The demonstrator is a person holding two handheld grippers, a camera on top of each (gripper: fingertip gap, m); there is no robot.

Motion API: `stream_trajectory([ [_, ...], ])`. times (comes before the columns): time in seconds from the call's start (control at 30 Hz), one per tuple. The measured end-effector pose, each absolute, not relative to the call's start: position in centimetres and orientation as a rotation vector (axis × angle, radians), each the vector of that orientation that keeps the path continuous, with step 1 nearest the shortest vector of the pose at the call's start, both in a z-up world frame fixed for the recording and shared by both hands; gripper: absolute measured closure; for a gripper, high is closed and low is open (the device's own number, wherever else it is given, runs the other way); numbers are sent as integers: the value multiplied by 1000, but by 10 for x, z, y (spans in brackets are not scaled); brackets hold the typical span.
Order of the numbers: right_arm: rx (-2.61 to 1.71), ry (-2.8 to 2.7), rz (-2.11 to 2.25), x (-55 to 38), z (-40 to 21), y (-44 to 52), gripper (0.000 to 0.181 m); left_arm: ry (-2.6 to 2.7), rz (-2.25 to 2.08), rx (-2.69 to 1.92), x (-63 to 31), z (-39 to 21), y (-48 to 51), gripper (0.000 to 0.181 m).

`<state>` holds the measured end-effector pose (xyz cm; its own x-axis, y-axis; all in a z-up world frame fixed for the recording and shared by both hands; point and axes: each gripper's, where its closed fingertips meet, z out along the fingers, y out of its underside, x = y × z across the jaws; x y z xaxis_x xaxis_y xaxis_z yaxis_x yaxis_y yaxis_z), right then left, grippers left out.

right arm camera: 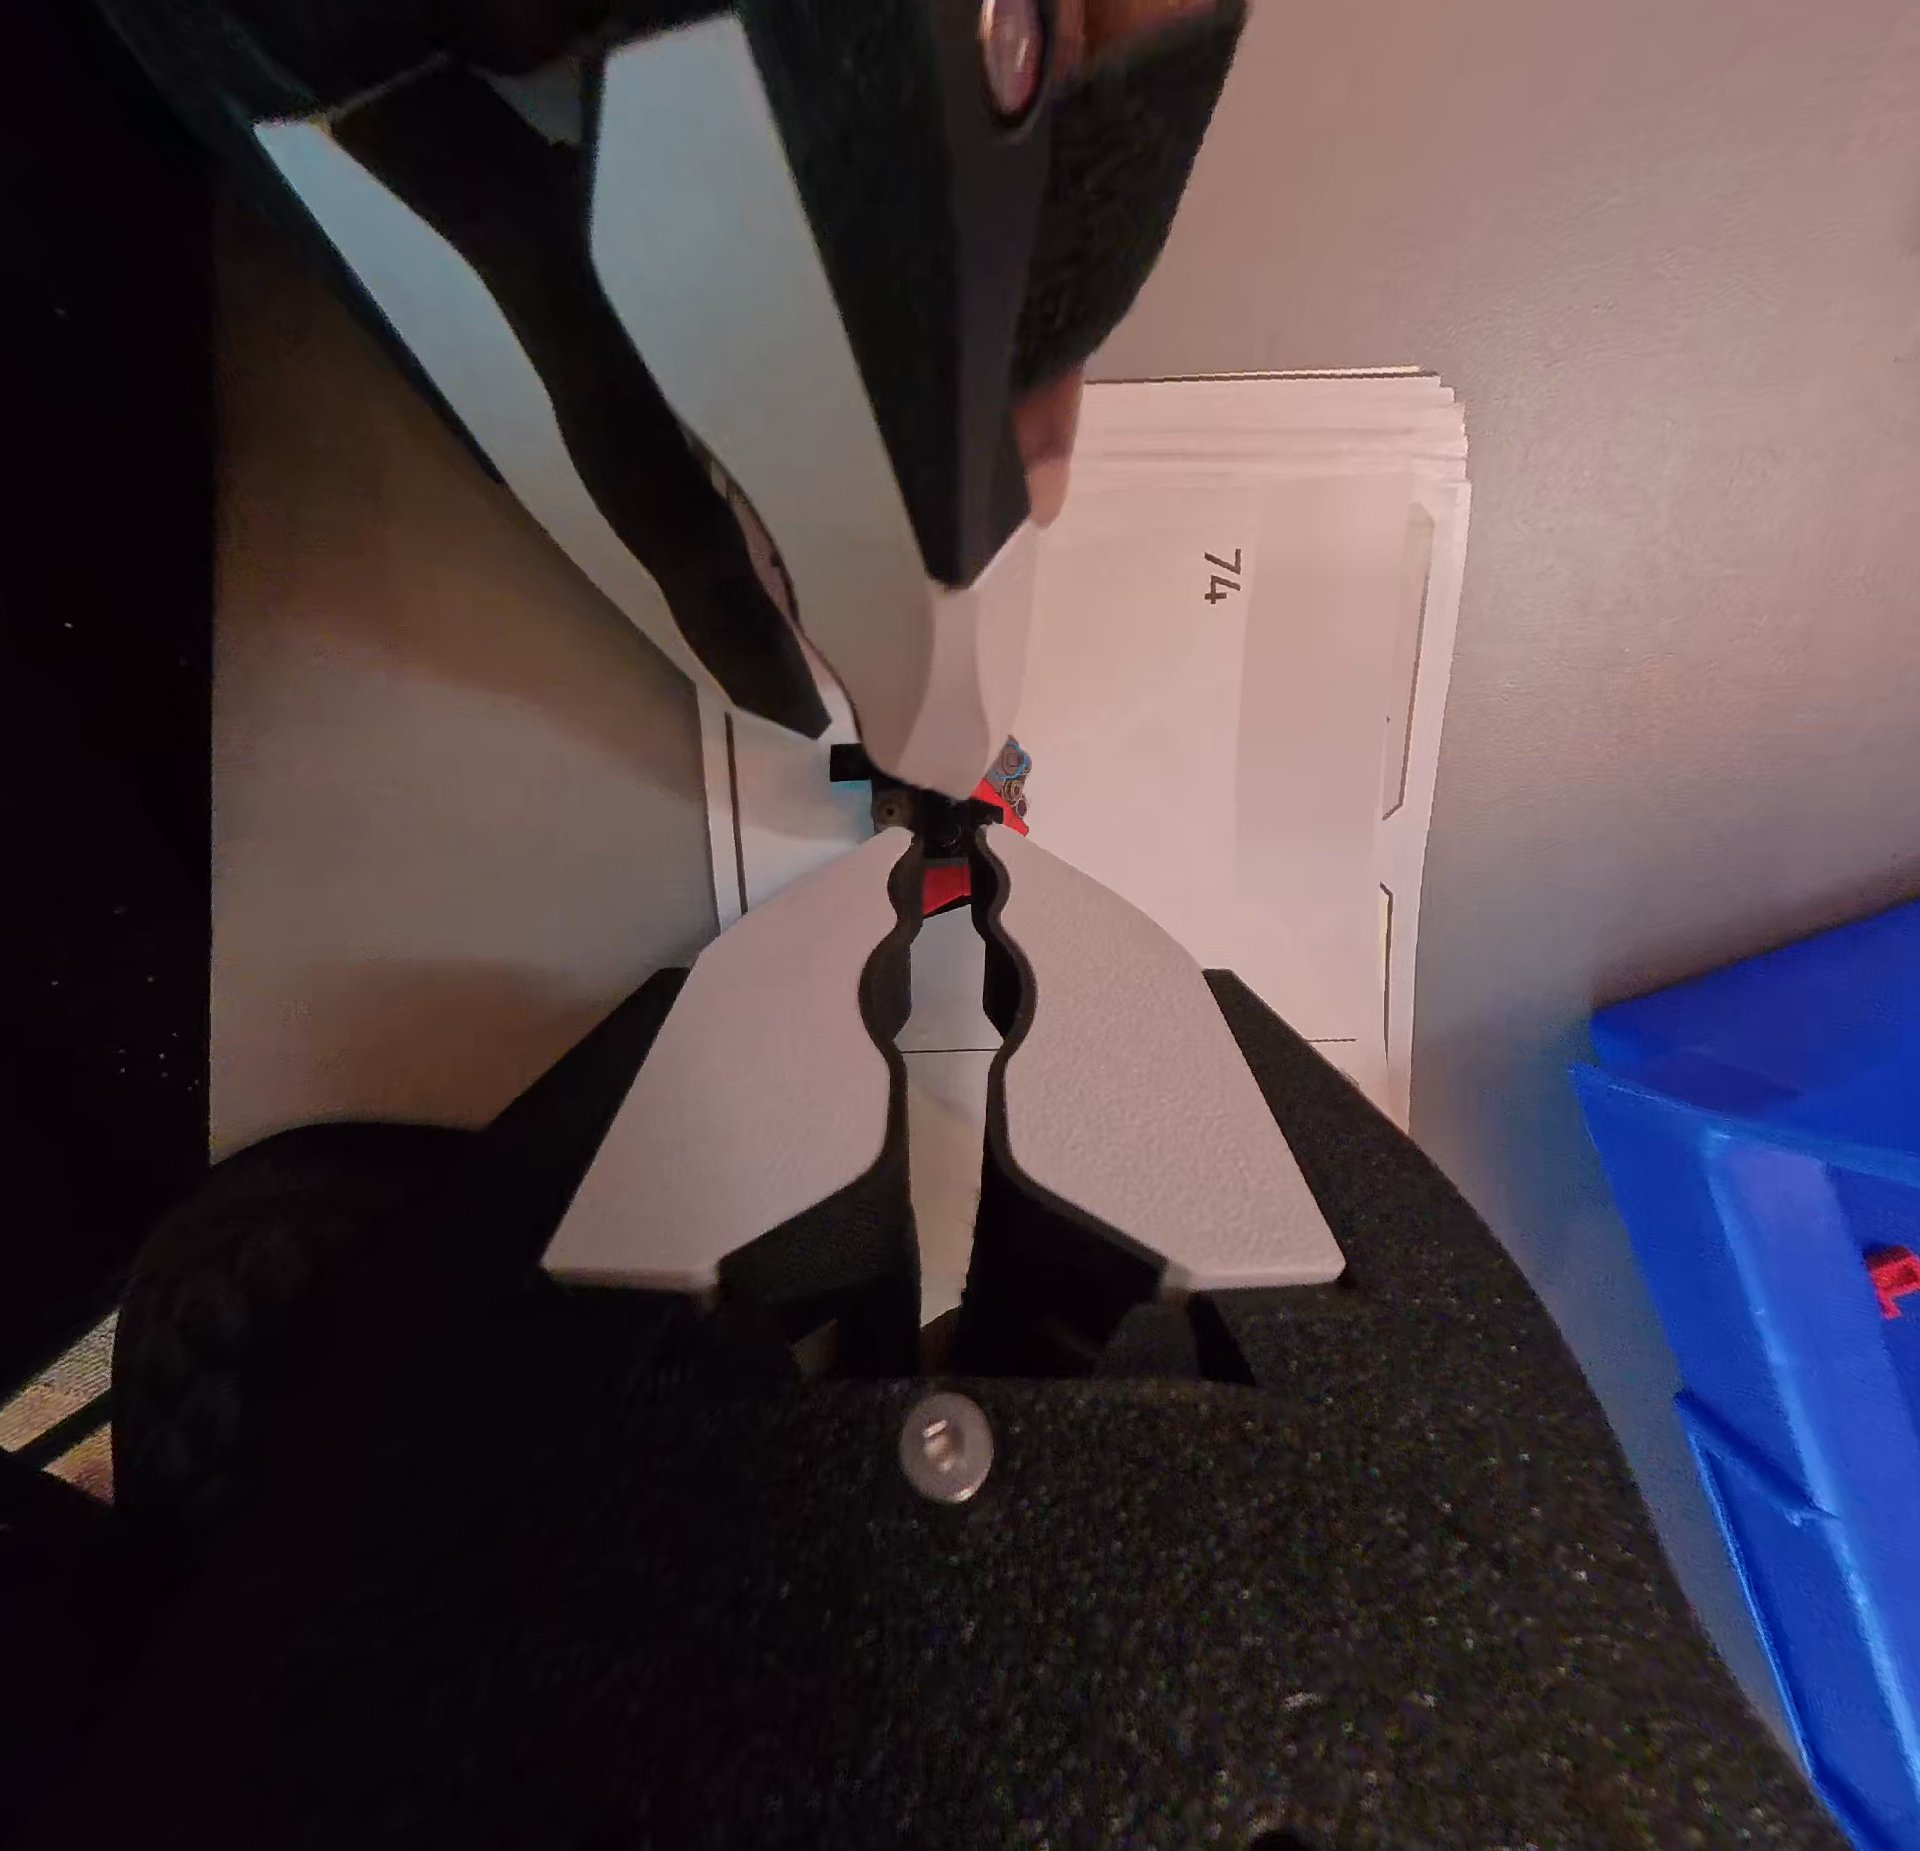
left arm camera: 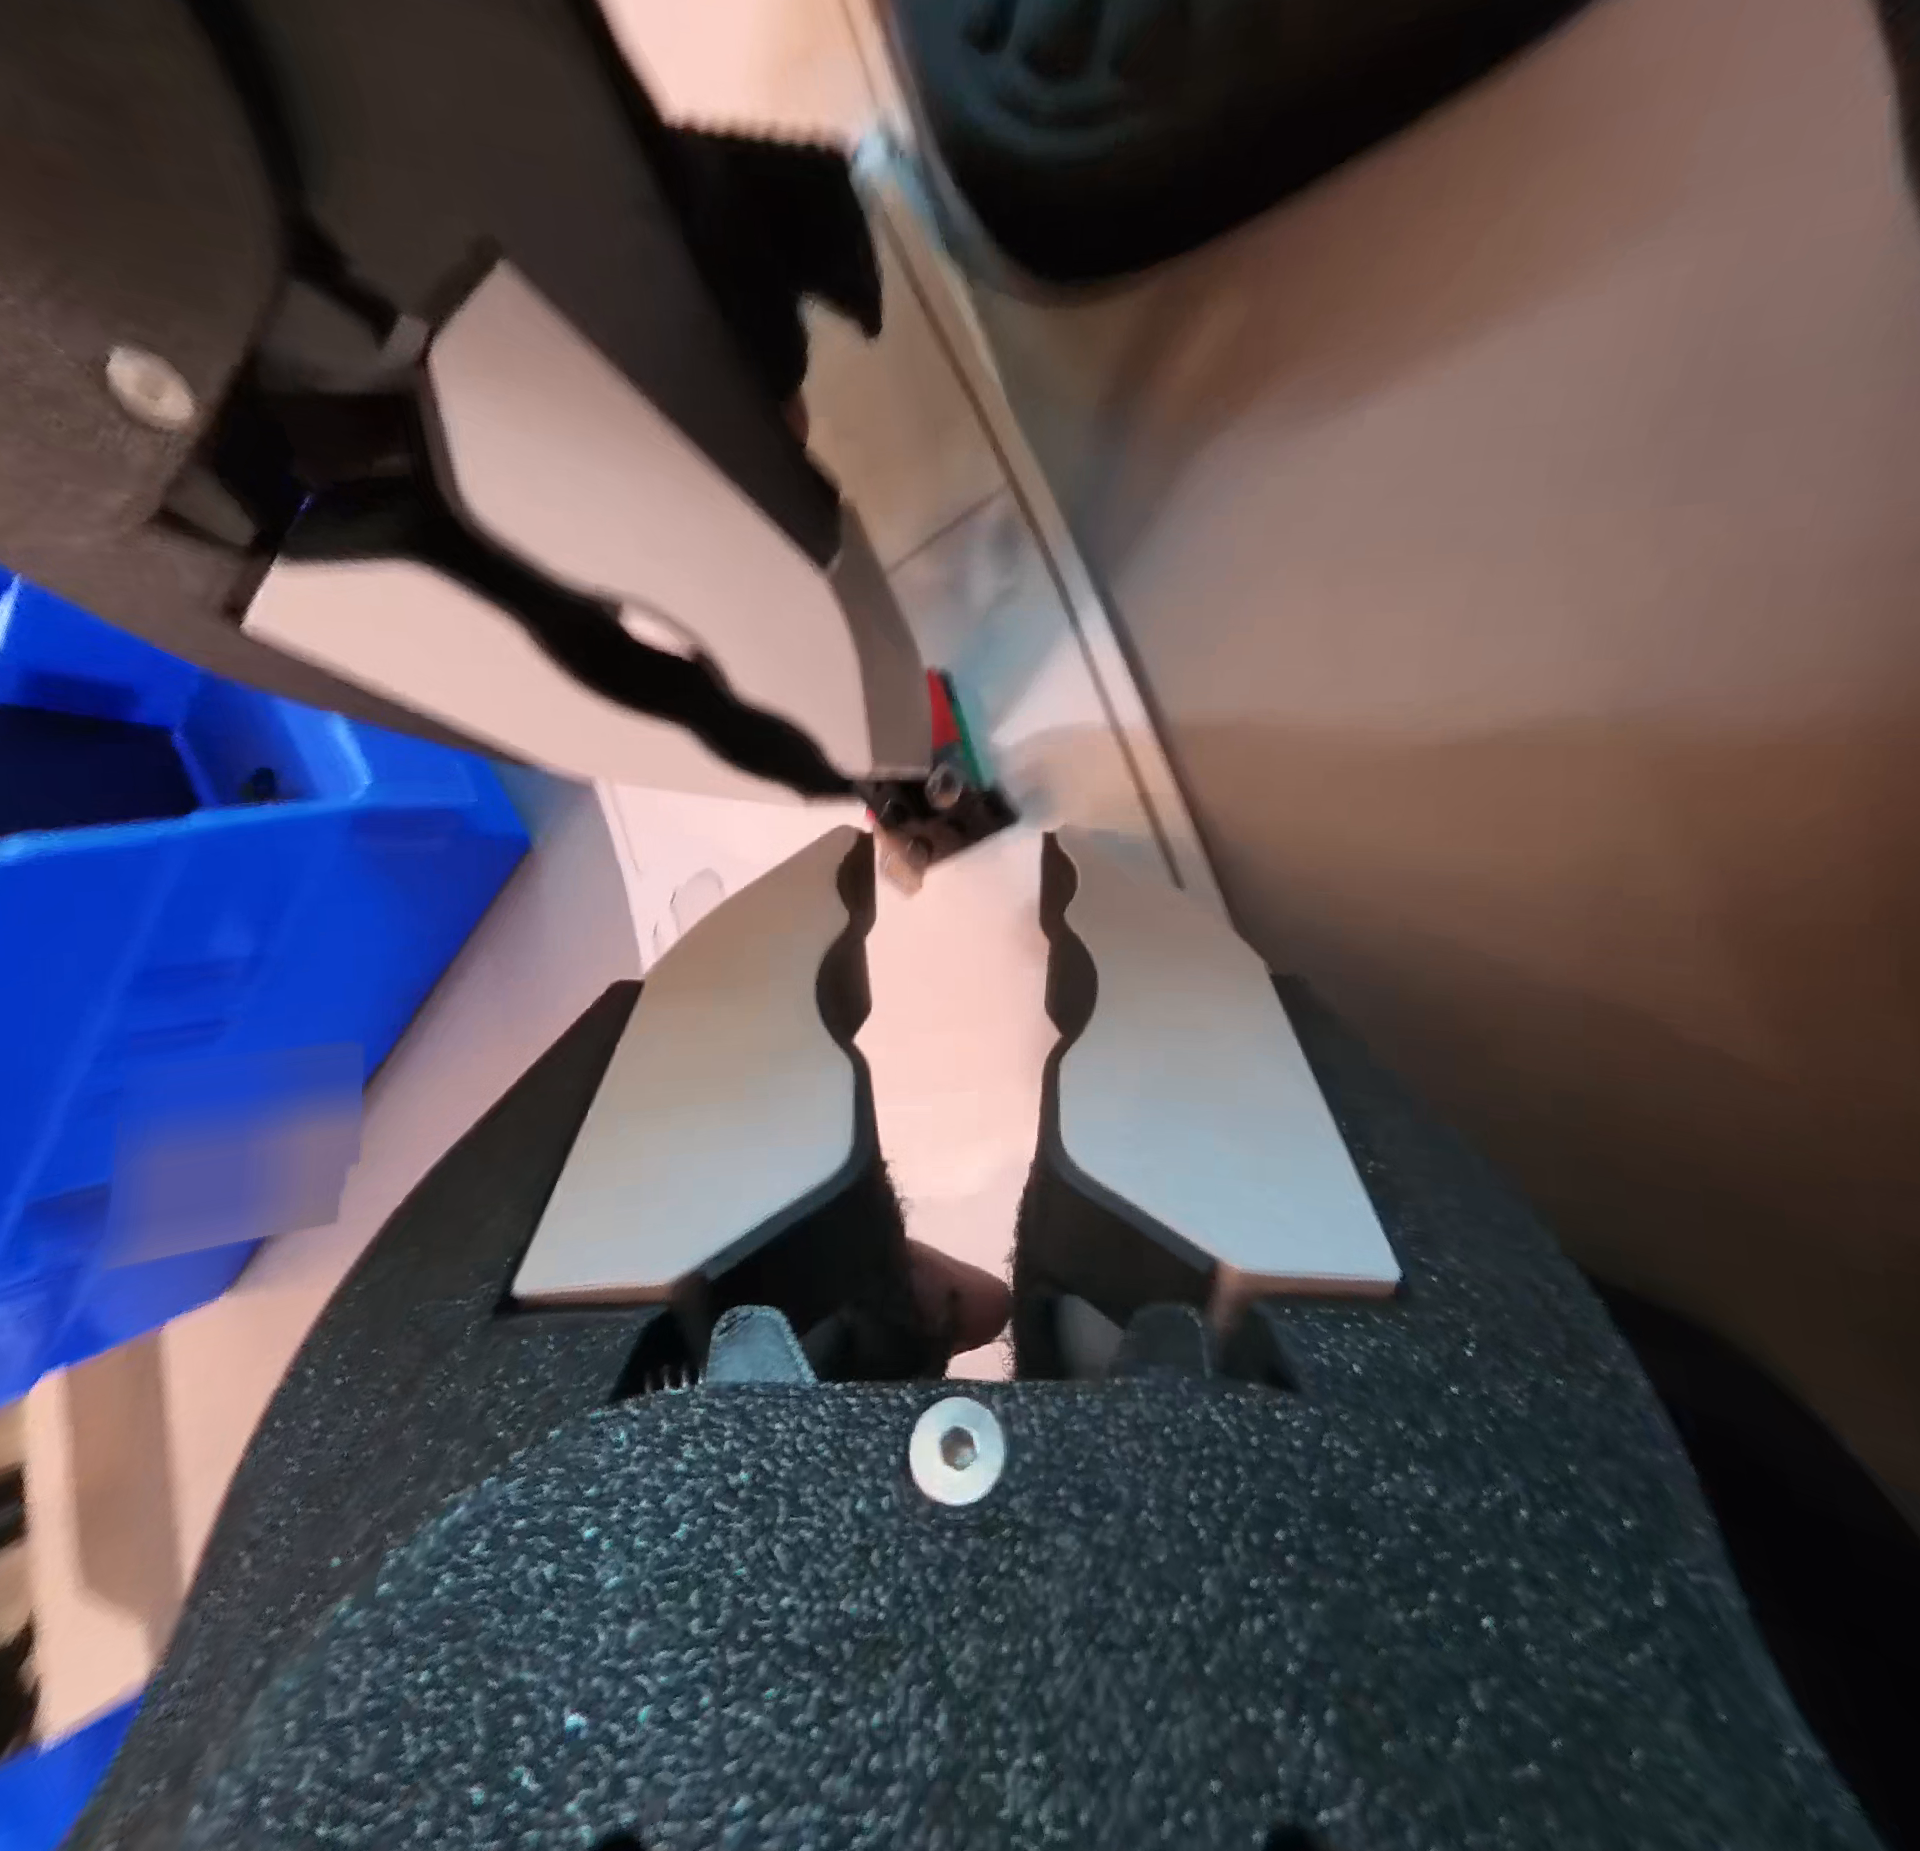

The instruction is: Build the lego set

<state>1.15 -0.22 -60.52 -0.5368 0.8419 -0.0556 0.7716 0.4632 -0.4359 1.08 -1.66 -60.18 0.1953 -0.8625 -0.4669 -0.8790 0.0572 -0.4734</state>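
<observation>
A small lego assembly of black and red pieces sits between the pads of my right gripper, which is shut on it. In the left wrist view the same assembly shows black with studs and a red and green part behind it. There it is held at the tips of the right gripper, which reaches in from the upper left. My left gripper is open, and the assembly lies just past its fingertips, close to the left one. In the right wrist view the left gripper comes down from the top onto the assembly.
A white instruction booklet lies on the table under the grippers. A blue bin stands at the lower right, and it also shows in the left wrist view at the left. A gloved hand holds the left gripper. The grippers are tip to tip, or close to it.
</observation>
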Motion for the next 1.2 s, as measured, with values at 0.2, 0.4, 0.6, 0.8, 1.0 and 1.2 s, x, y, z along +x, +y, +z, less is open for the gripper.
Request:
stream_trajectory([
  [0.2,-1424,-2531,635,12,-605,-2,173,1668,10,-1760,15,-603,-16,155],
  [0.4,-1460,-2478,671,13,-598,3,164,1711,21,-1765,16,-605,-17,159],
  [0.6,-1435,-2433,748,11,-595,-2,181,1717,25,-1773,17,-605,-17,161],
  [0.8,-1455,-2451,745,13,-601,-5,181,1707,4,-1788,18,-606,-17,163],
  [1.0,-1555,-2457,763,16,-601,-5,181,1674,-61,-1822,18,-605,-18,160],
  [1.2,-1736,-2480,817,17,-602,-5,181,1601,-94,-1865,11,-605,-16,161],
])
